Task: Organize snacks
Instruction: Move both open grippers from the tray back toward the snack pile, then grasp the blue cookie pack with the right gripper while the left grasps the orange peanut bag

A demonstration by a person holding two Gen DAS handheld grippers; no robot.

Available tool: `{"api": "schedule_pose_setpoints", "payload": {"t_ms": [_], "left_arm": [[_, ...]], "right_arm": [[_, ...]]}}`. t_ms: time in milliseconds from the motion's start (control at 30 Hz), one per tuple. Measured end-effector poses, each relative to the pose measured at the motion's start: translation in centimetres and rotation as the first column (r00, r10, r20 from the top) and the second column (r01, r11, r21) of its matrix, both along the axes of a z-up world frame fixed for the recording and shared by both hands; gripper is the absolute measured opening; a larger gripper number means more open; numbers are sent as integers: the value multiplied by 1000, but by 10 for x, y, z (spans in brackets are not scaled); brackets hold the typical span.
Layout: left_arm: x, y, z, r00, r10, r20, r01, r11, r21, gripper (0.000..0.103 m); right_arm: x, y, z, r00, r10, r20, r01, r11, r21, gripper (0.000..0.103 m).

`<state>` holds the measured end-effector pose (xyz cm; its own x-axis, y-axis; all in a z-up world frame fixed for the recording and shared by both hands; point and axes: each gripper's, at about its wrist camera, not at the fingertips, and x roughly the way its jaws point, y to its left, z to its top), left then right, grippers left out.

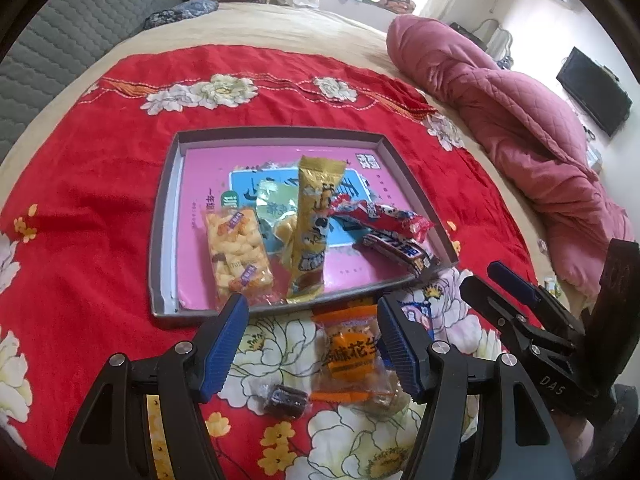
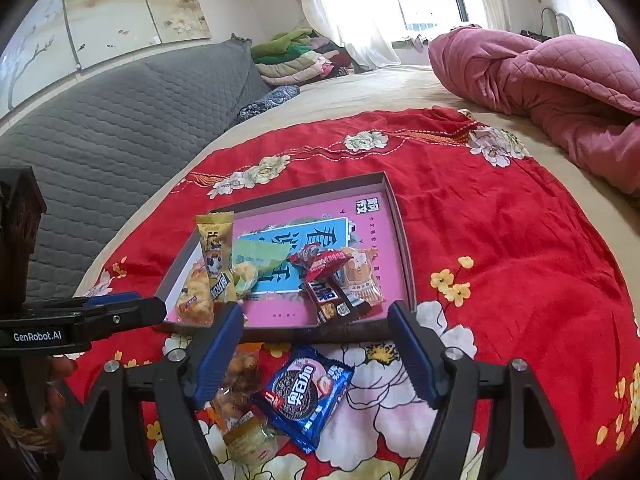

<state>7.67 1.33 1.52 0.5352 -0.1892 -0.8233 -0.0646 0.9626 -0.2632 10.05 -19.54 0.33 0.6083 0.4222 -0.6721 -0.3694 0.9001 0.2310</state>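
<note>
While most snacks lie in the tray (image 1: 162,240) on the red cloth (image 1: 100,184), we see a peanut packet (image 1: 352,354) and a dark candy (image 1: 285,398) on the cloth just before it. Our left gripper (image 1: 312,344) gapes wide around the packet; our right gripper (image 2: 316,354) stands wide over a blue cookie packet (image 2: 306,394).

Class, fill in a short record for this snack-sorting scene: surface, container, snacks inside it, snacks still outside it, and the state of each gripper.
Surface: red floral cloth spread on a bed
Container: shallow tray with a pink lining
Inside: yellow wafer pack, peanut bar, red packets, chocolate bar
Outside: blue cookie pack, orange peanut pack, dark wrapped candy
Left gripper: open, above the orange peanut pack
Right gripper: open, above the blue cookie pack
</note>
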Motion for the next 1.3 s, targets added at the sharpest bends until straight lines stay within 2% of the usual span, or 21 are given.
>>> {"api": "schedule_pose_setpoints", "payload": {"t_ms": [167,467,633,767,933,1300], "left_arm": [[-2,-2,-2,1000,-12,-10,11,1000,-14,69],[-2,-4,-17,997,-37,-69,31,995,-92,69],[0,-6,-35,990,-57,-128,34,984,-173,69],[3,-4,-47,985,-50,-166,15,978,-206,69],[8,-2,-60,977,-58,-204,-2,960,-279,69],[18,-8,-77,964,-71,-255,-16,946,-324,69]], "right_arm": [[-4,-5,1,1000,-11,-6,11,1000,-2,76],[-8,-9,-7,998,-23,-58,22,1000,-5,78],[-9,-5,-14,996,-11,-93,9,1000,-26,78],[-8,-1,-21,993,-6,-116,0,999,-50,78],[-7,1,-28,990,-2,-141,-9,997,-71,78],[-7,9,-42,981,21,-195,-44,993,-112,78]]}}
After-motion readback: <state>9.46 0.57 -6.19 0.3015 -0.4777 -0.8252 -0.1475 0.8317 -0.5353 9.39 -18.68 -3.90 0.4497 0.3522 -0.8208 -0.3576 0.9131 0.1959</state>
